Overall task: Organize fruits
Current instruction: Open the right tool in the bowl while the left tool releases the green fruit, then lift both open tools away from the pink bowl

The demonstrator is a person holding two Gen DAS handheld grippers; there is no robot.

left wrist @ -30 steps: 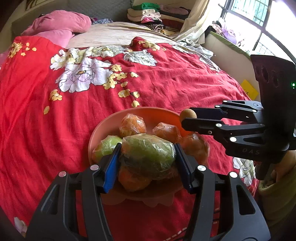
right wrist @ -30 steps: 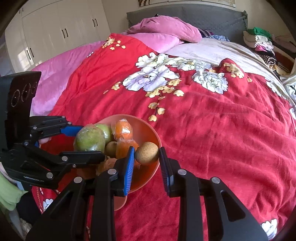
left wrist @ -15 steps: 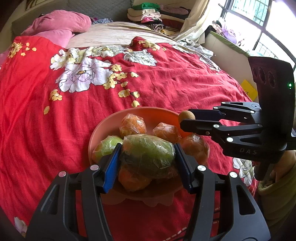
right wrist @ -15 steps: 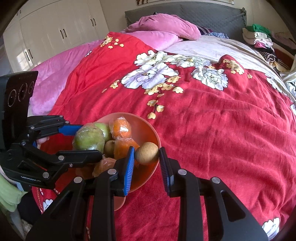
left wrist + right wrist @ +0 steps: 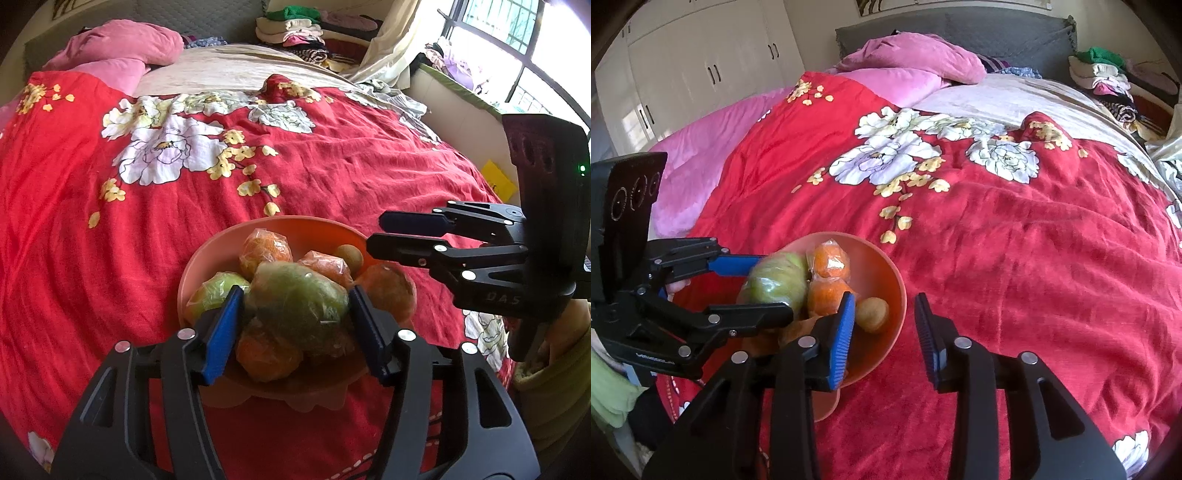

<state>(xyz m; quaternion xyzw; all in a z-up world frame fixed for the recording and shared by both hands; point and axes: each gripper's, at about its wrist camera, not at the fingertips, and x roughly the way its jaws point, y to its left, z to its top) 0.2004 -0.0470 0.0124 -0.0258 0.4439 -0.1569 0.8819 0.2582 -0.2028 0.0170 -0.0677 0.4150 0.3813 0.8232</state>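
An orange bowl [image 5: 221,247] [image 5: 892,273] sits on the red floral bedspread, holding several plastic-wrapped oranges [image 5: 264,249] and a wrapped green fruit [image 5: 216,291]. My left gripper [image 5: 295,325] is shut on a large wrapped green fruit [image 5: 301,299] [image 5: 777,280] just above the pile. A small brown fruit [image 5: 349,254] [image 5: 872,314] lies in the bowl by its right rim. My right gripper [image 5: 884,328] is open and empty over the bowl's right rim, just above the brown fruit; it also shows in the left wrist view [image 5: 373,232].
The red bedspread [image 5: 332,166] stretches beyond the bowl. Pink pillows [image 5: 916,62] and folded clothes [image 5: 295,26] lie at the head of the bed. White wardrobes [image 5: 701,74] stand to the left, a window ledge [image 5: 461,96] to the right.
My right gripper opened and let the small brown fruit go; it now lies in the bowl. The right gripper has drawn back slightly. The left gripper still holds the green fruit.
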